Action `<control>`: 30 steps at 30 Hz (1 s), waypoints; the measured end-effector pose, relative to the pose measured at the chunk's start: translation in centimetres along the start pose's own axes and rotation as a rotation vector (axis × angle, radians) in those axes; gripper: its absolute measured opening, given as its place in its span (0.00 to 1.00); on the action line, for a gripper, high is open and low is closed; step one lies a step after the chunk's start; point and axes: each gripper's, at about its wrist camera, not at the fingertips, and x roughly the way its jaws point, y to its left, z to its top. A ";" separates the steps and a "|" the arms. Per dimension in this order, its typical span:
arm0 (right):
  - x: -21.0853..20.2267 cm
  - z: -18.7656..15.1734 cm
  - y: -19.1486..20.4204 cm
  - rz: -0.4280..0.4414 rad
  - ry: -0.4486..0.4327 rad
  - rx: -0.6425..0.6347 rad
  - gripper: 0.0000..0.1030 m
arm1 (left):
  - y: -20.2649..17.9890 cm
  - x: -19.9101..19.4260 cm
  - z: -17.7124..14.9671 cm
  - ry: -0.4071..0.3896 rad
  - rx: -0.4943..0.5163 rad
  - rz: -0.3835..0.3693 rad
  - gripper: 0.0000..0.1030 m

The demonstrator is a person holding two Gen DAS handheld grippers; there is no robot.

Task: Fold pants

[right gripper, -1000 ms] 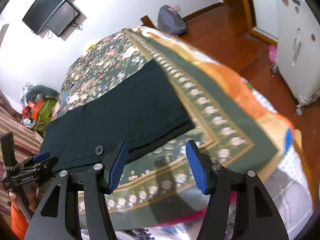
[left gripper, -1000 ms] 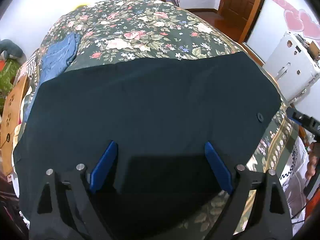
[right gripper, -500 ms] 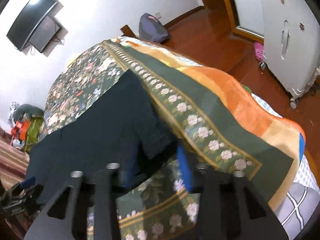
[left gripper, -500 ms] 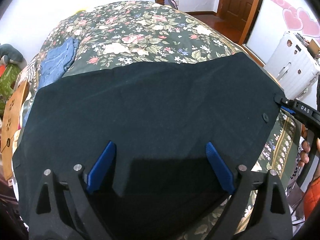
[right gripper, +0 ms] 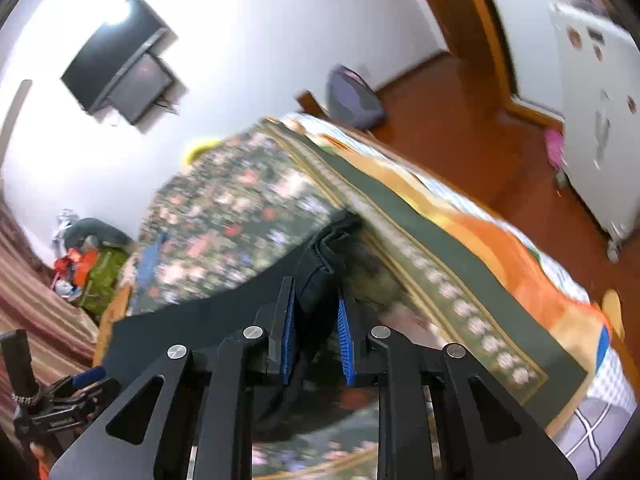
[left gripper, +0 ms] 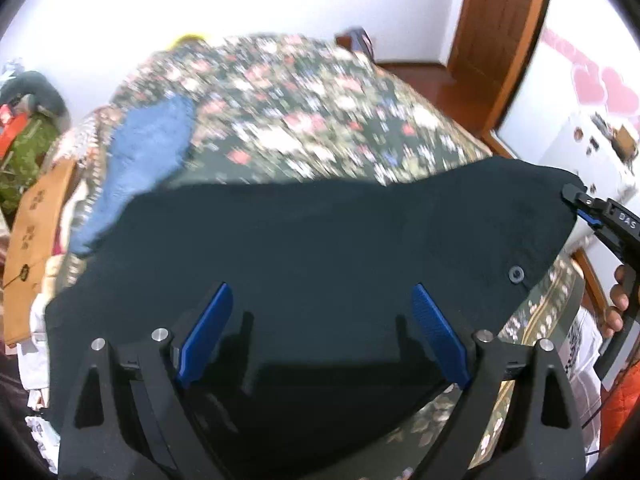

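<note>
Our right gripper [right gripper: 316,332] pinches the pants [left gripper: 320,248] at their 3 o'clock corner; our left gripper [left gripper: 320,332] gapes wide above them.

Home bedroom, floral-quilted bed [left gripper: 304,120], wall-mounted television [right gripper: 120,68], wooden door [left gripper: 504,40], seemingly a backpack [right gripper: 354,98]

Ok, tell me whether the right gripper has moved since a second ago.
Yes. The right gripper went forward from the floral bedspread border onto the dark pants corner and shut on it.
</note>
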 end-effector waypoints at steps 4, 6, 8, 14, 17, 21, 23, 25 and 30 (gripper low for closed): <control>-1.2 1.1 4.3 0.071 -0.043 -0.071 0.16 | 2.5 -3.4 0.4 -0.089 -0.028 0.046 0.90; -1.4 1.3 6.2 0.100 -0.055 -0.100 0.16 | 3.7 -4.9 0.5 -0.130 -0.036 0.069 0.90; -1.4 1.3 8.6 0.141 -0.060 -0.130 0.16 | 5.1 -6.5 0.5 -0.175 -0.046 0.104 0.90; 0.3 -0.1 15.1 0.241 -0.020 -0.247 0.16 | 8.7 -9.4 -0.5 -0.237 -0.098 0.120 0.90; 2.3 -1.9 17.9 0.287 0.047 -0.301 0.16 | 10.5 -10.1 -1.4 -0.250 -0.135 0.126 0.90; 5.4 -5.2 20.0 0.333 0.172 -0.350 0.16 | 12.9 -10.7 -2.7 -0.249 -0.191 0.140 0.90; 7.1 -7.4 20.8 0.347 0.244 -0.357 0.16 | 14.1 -10.8 -3.3 -0.240 -0.223 0.140 0.90; 8.3 -9.1 21.1 0.358 0.302 -0.348 0.16 | 14.9 -10.7 -3.8 -0.231 -0.251 0.136 0.90; 9.4 -13.6 22.3 0.344 0.386 -0.428 0.16 | 16.2 -9.8 -4.6 -0.194 -0.297 0.124 0.90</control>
